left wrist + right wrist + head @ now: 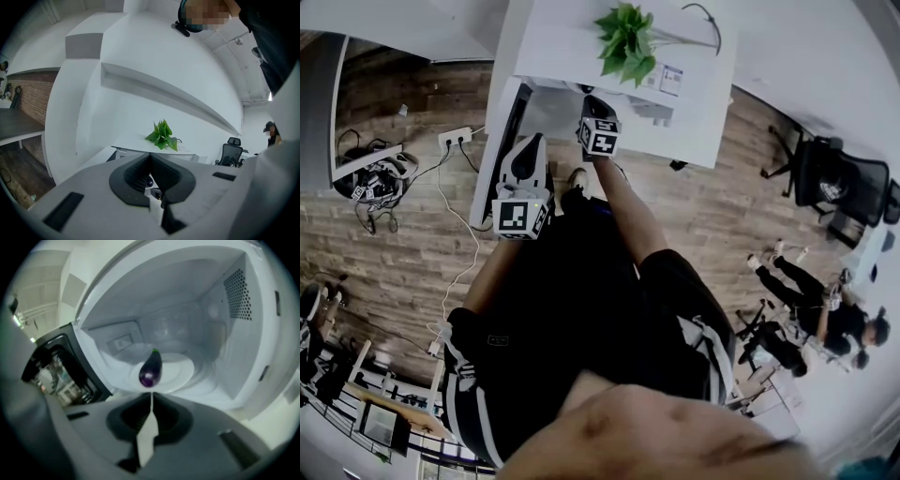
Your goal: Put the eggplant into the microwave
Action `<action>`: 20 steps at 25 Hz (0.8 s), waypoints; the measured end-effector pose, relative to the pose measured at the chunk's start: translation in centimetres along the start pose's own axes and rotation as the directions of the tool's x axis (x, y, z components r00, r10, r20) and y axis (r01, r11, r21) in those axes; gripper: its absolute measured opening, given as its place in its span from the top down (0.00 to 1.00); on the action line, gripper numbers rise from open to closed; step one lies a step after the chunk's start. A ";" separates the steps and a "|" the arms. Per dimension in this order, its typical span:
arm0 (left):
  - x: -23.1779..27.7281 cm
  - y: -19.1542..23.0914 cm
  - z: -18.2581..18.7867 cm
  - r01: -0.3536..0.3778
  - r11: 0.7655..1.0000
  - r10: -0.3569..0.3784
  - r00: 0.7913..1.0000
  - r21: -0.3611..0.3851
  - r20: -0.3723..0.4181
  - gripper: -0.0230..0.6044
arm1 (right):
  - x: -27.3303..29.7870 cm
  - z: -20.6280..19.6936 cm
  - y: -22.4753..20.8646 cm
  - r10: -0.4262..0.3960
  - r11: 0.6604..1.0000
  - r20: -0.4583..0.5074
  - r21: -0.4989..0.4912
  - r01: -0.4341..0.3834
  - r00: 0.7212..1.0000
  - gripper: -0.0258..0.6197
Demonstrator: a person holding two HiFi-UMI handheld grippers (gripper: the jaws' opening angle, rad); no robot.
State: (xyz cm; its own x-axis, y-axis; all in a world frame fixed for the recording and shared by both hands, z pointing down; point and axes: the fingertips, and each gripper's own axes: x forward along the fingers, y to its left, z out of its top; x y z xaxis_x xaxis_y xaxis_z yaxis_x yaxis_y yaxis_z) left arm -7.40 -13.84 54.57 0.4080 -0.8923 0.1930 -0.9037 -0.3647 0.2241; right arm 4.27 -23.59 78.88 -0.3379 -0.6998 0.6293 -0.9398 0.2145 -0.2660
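floor: brown wood floor (703,216) all around, far below in the head view.
table: a white table (553,47) at the top of the head view, with both grippers held up in front of it.
microwave: a white microwave (220,357) fills the right gripper view. it is open, and the inside is white with a patch of little holes on the right wall.
door: the dark microwave door (61,366) is swung out to the left side.
chair: a black office chair (834,178) stands on the floor at the right, well apart from the table.
other person: a person in dark clothes (825,309) is low down at the right edge of the head view.
left gripper: the left gripper (150,159) has its jaws pressed together with nothing between them. it points at a white wall, away from the microwave.
right gripper: the right gripper (151,399) points straight into the microwave. its jaws are together too, and they hold nothing.
plant: a small green plant (625,39) sits on the table top (the left gripper view shows it too).
plate: a round white plate (180,369) lies on the microwave floor.
eggplant: the purple eggplant (151,369) lies on the plate inside the microwave, green end to the back, just past the right gripper's jaw tips and not touching them.
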 end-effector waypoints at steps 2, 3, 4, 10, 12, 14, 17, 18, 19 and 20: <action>0.0 0.2 0.0 -0.002 1.000 0.002 1.000 -0.002 -0.001 0.91 | 0.2 0.3 -0.1 -0.004 1.000 0.000 0.002 0.004 1.000 0.90; 0.0 0.2 0.1 -0.002 1.000 0.002 1.000 -0.004 -0.002 0.91 | 0.3 0.5 -0.1 -0.006 1.000 0.000 0.003 0.006 1.000 0.90; 0.0 0.3 0.1 -0.002 1.000 0.002 1.000 -0.005 -0.003 0.91 | 0.4 0.6 -0.2 -0.007 1.000 0.000 0.005 0.007 1.000 0.90; 0.2 0.6 0.0 -0.002 1.000 0.002 1.000 -0.008 -0.005 0.91 | 1.0 1.0 -0.3 -0.007 1.000 0.001 0.017 0.007 1.000 0.90; 0.1 0.7 0.0 -0.005 1.000 0.005 1.000 -0.009 -0.004 0.91 | 1.2 1.1 -0.4 -0.009 1.000 0.000 0.022 0.009 1.000 0.90; 0.1 0.7 0.0 -0.006 1.000 0.006 1.000 -0.012 -0.003 0.91 | 1.4 1.3 -0.5 -0.009 1.000 0.000 0.030 0.009 1.000 0.90; 0.0 0.8 0.0 -0.002 1.000 0.002 1.000 -0.005 0.003 0.91 | 1.6 1.5 -0.6 -0.008 0.999 0.004 0.035 0.008 1.000 0.90; 0.0 0.7 0.1 0.000 1.000 0.000 1.000 0.002 0.003 0.91 | 1.6 1.5 -0.6 -0.008 0.999 0.006 0.033 0.007 1.000 0.90; -0.1 0.7 0.2 0.002 1.000 -0.002 1.000 0.007 0.002 0.91 | 1.6 1.5 -0.6 -0.008 0.999 0.007 0.032 0.007 1.000 0.90; -0.1 0.8 0.2 0.003 1.000 -0.003 1.000 0.010 0.002 0.91 | 1.6 1.5 -0.6 -0.008 0.999 0.007 0.032 0.008 1.000 0.90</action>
State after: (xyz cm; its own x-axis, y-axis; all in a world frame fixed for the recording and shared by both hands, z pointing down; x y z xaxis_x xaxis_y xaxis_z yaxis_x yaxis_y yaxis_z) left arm -8.15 -14.10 54.53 0.4103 -0.8917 0.1909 -0.9039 -0.3699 0.2150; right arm 4.32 -25.87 78.93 -0.3298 -0.7064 0.6263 -0.9403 0.1871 -0.2842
